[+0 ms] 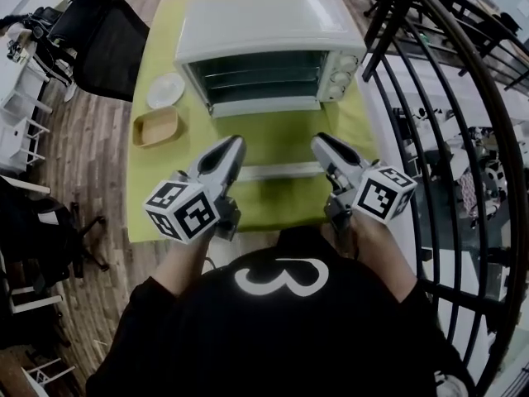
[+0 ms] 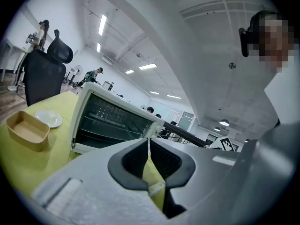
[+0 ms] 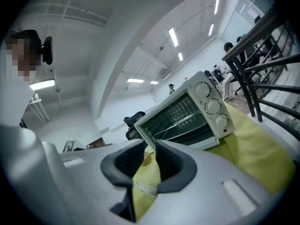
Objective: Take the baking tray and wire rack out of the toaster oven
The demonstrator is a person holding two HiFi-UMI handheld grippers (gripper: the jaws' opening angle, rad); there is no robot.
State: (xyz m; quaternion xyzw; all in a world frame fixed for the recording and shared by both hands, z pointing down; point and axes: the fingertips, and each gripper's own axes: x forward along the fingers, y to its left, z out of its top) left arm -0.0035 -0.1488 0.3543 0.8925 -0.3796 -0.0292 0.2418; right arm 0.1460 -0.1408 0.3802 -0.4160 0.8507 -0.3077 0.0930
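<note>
Nearest is the person's black top with a white looped figure on it; both forearms reach out over a matte yellow-green tablecloth (image 1: 273,201). The left gripper (image 1: 235,144), a smooth grey shell with dark ribbed pads, has its jaws pressed together with nothing between them. The right gripper (image 1: 319,142), of the same build, has its jaws a little apart, and only cloth shows through the gap. Each carries a white cube with black square markers at its near end.

Between the two tips lies the slim silvery door handle (image 1: 278,170); the clear glass door lies folded down flat on the cloth. Beyond it stands the boxy white toaster oven (image 1: 264,19), with round knobs (image 1: 340,76) in a column on its right face. Inside the dark cavity the wire rack (image 1: 261,74) and baking tray (image 1: 261,90) show as thin level shelves, one above the other, though which is which is hard to tell.

Left of the oven sit a tan rectangular dish (image 1: 155,127) with rounded corners and, just beyond it, a round white plate (image 1: 166,89). Further left is a black mesh chair (image 1: 107,44); curved black metal railings (image 1: 438,98) run along the right.
</note>
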